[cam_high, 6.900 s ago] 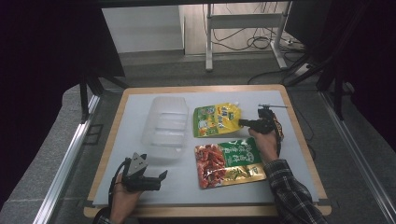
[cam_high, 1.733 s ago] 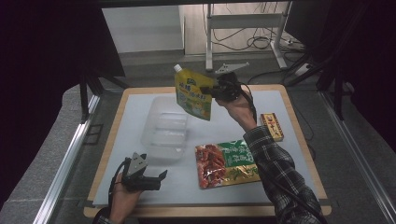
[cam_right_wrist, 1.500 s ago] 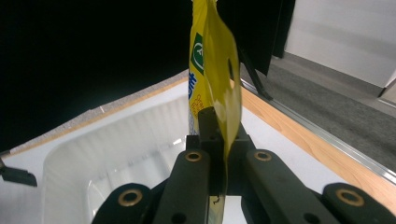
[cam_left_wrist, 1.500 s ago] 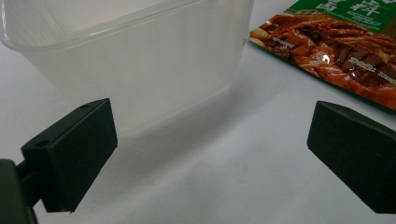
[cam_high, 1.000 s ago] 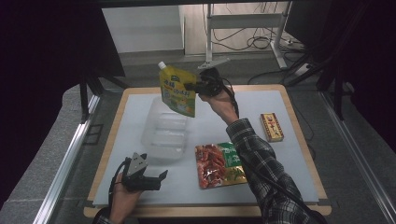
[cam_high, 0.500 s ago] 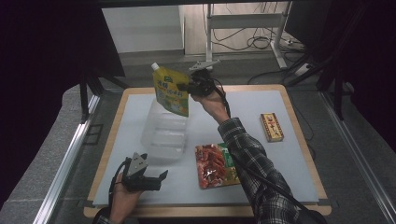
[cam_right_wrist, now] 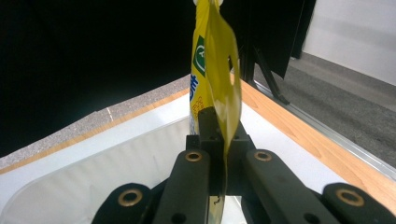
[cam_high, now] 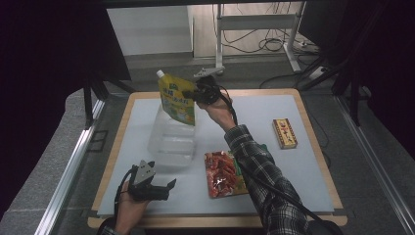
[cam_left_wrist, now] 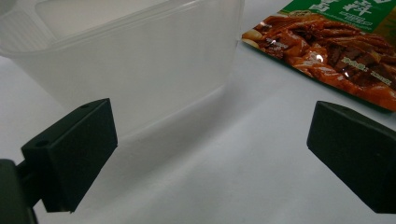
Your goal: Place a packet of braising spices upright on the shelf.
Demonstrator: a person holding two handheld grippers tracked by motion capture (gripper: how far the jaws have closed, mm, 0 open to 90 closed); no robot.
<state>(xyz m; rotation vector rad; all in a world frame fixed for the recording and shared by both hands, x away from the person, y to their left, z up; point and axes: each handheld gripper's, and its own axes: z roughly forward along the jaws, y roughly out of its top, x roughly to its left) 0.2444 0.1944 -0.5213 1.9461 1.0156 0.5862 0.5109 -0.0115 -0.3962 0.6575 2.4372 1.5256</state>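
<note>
A yellow spouted pouch [cam_high: 178, 99] hangs upright in the air over the far end of a clear plastic tub [cam_high: 170, 139]. My right gripper [cam_high: 195, 94] is shut on the pouch's right edge; in the right gripper view the jaws pinch the pouch [cam_right_wrist: 215, 79] edge-on, with the tub's rim [cam_right_wrist: 70, 184] below. Near the table's front left corner my left gripper [cam_high: 168, 186] rests open, holding nothing. Its pads [cam_left_wrist: 74, 151] frame the tub's near wall [cam_left_wrist: 140, 74] and a red-and-green food packet [cam_left_wrist: 336, 51].
The red-and-green packet [cam_high: 224, 173] lies flat right of the tub. A small brown-and-yellow box [cam_high: 285, 133] lies near the table's right side. The white mat [cam_high: 303, 166] has a wooden edge [cam_high: 320, 147]; dark frame posts stand behind.
My right gripper picked the yellow pouch up off the table and carried it left, ending above the tub. The left gripper has stayed in place.
</note>
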